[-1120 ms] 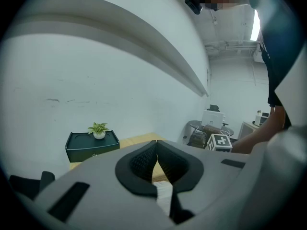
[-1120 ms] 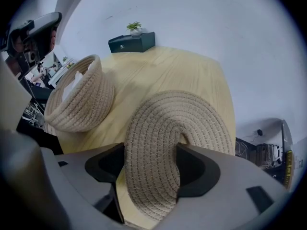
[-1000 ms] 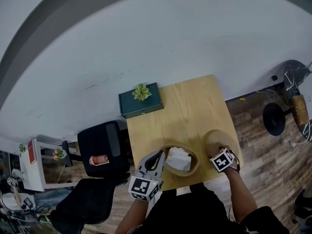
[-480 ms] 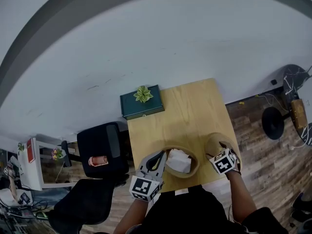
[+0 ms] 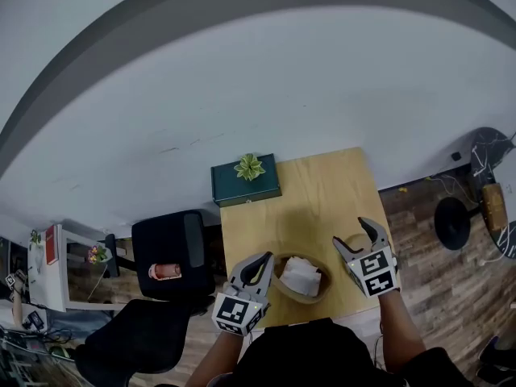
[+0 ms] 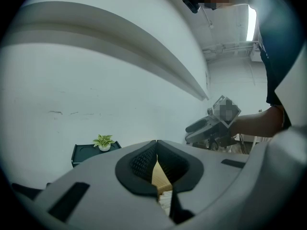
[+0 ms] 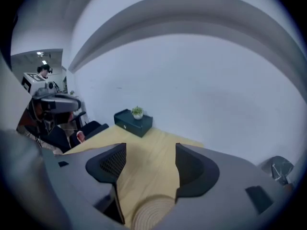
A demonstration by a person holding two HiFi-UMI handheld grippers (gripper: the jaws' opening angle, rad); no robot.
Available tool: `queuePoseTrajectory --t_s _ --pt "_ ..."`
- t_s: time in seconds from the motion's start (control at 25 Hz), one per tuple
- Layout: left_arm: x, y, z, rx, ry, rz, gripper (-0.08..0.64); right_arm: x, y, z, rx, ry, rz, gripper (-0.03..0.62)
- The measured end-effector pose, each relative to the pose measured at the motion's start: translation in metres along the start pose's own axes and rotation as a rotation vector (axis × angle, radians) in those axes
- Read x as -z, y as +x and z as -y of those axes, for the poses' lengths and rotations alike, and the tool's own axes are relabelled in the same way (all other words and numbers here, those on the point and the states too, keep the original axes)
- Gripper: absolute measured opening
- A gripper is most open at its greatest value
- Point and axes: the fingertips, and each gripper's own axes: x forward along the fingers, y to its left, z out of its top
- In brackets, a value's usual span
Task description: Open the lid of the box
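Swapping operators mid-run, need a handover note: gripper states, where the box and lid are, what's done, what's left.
Left gripper: looks shut on the left rim of the box, steadying it.
Right gripper: open, jaws just narrowed a little, nothing between the pads; it hangs above the lid.
The lid is off and lies on the table, right of the box.
The box is open, with white contents showing.
Done: lid removed. Left: probably only releasing the box.

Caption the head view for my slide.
Left gripper pinches the rim of the open woven box while the right gripper, jaws just narrowed but empty, hangs above the lid on the table.
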Motion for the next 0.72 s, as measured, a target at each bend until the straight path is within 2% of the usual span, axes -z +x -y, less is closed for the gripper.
queuePoseTrajectory --t_s 0.16,0.36,0.48,0.56,0.72 --pt "-0.025 -0.013 -0.004 -0.021 -0.007 0.064 0.02 -0.058 -0.018 -0.013 -0.004 0.002 0.185 0.321" --pt "-0.044 -0.027 -0.017 -0.065 -0.03 0.109 0.02 -0.105 -0.04 -0.034 -0.007 -0.023 0.361 0.278" --pt "-0.052 -0.033 -0.027 -0.095 -0.038 0.138 0.02 -0.121 -0.052 -0.049 -0.014 -0.065 0.377 0.246" --pt "-0.057 -0.038 -0.03 -0.101 -0.033 0.151 0.02 -0.129 -0.057 -0.058 -0.016 -0.093 0.384 0.199" --pt "-0.057 -0.049 -0.034 -0.121 -0.031 0.157 0.02 -0.145 -0.065 -0.07 -0.019 -0.094 0.464 0.096"
